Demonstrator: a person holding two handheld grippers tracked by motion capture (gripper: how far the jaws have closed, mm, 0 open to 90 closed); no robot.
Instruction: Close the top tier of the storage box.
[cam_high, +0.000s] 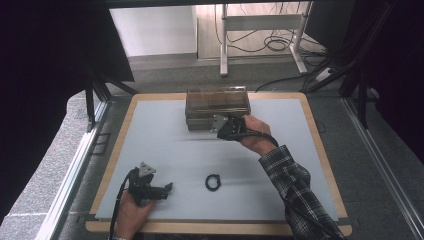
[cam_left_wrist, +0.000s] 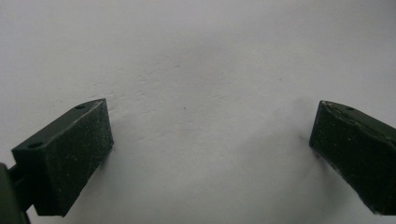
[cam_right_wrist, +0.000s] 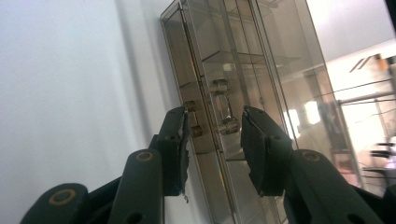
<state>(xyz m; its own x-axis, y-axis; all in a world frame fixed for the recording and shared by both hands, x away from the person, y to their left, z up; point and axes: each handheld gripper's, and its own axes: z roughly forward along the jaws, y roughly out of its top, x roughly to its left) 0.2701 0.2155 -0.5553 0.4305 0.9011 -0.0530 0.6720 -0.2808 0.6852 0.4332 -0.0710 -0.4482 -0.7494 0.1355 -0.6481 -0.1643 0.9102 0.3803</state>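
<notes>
A white mat (cam_high: 175, 165) is laid over a wooden table (cam_high: 116, 155); a smoky transparent drawer box (cam_high: 217, 106) stands at the far middle of the mat, its front facing the person; a small black ring (cam_high: 213, 182) lies flat on the mat in the near middle, well apart from the box.

The left gripper (cam_high: 169, 187) is held low at the near left of the mat by the left hand (cam_high: 131, 212); the grey three-cornered plate (cam_high: 146, 170) is seen on top of it; its tips point toward the ring but are apart from it. In the left gripper view the jaws of the left gripper (cam_left_wrist: 210, 140) are spread wide with nothing between them; the bare mat (cam_left_wrist: 201, 60) is seen close under them.

The right gripper (cam_high: 216, 127) is held by the right hand (cam_high: 256, 132), plaid sleeve (cam_high: 292, 190) behind it, at the front face of the box. In the right gripper view the right gripper (cam_right_wrist: 212, 128) is seen with its jaws parted on either side of a clear drawer handle (cam_right_wrist: 222, 109) with brass-coloured mounts; the handle lies in the gap just beyond the tips; whether either pad touches it cannot be told; the jaws are not closed on it. Inner partitions are visible through the box (cam_right_wrist: 261, 70) wall; contents cannot be made out.
</notes>
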